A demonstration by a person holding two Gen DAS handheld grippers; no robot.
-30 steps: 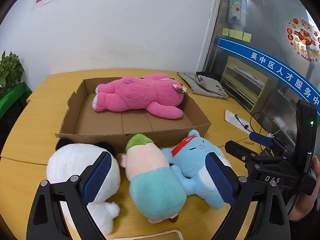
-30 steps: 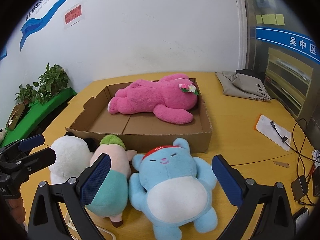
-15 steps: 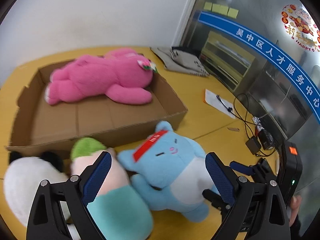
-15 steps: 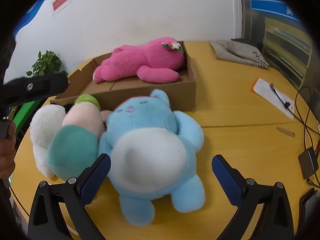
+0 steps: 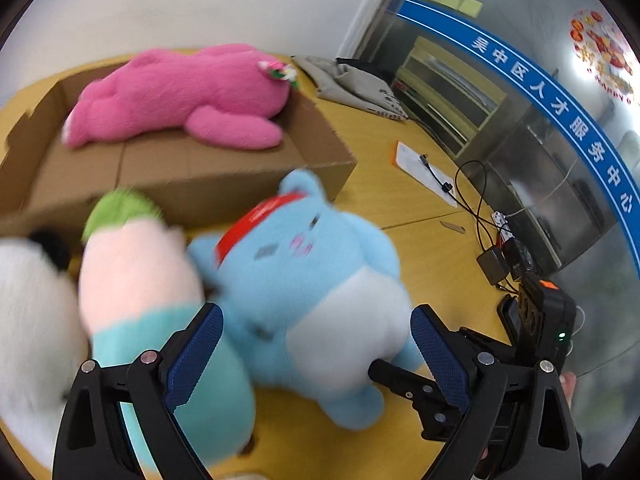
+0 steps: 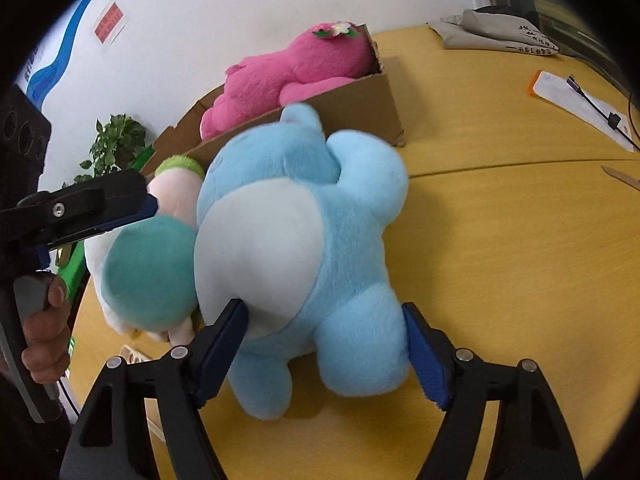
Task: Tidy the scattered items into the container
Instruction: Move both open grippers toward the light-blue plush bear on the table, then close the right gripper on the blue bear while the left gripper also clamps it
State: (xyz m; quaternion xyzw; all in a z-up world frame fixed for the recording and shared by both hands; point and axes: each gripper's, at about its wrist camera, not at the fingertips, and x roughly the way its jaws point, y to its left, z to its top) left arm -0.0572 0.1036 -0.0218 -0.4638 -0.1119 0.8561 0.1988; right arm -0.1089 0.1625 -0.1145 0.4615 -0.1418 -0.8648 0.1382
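Observation:
A blue plush toy (image 6: 304,216) with a white belly lies on its back on the yellow table, just in front of the cardboard box (image 6: 360,100). My right gripper (image 6: 324,332) is closing around its lower body, and both blue pads touch the plush. Above the same toy (image 5: 304,264) hovers my left gripper (image 5: 316,344), open, with its pads clear of the fur. A pink-and-teal plush (image 5: 136,280) with a green top lies beside it, and a white panda plush (image 5: 28,304) is further left. A pink plush (image 5: 180,96) lies inside the box (image 5: 200,184).
A grey cloth bag (image 6: 496,32) lies at the far side of the table. A white paper with a cable (image 6: 580,108) and a power adapter with wires (image 5: 496,260) are to the right. A potted plant (image 6: 116,140) stands past the left edge. A hand (image 6: 44,332) holds the left gripper.
Both grippers have dropped toward the blue plush, which now fills more of each view. The right gripper's pads have narrowed from wide open onto the toy's lower body.

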